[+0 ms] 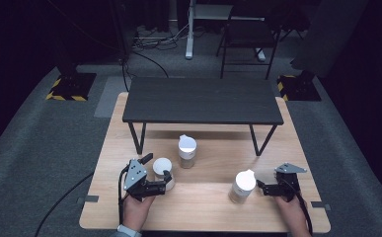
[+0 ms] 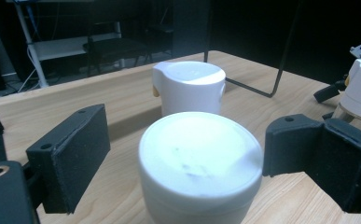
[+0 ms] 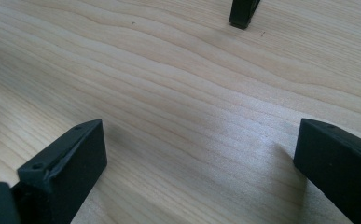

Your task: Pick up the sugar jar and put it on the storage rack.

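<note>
Straddling white-lidded jar [image 2: 200,161], left claw [image 2: 185,161] open.

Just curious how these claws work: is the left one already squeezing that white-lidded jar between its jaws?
No. In the left gripper view the white-lidded jar sits between the left gripper jaws, with a gap showing on each side.

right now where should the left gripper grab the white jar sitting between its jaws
Probably the round side wall just under the white jar's flat lid, coming in level from the person's side. It stands upright, and the left gripper's open jaws already flank it, a gap showing at one jaw; closing them squarely should seat it.
</note>
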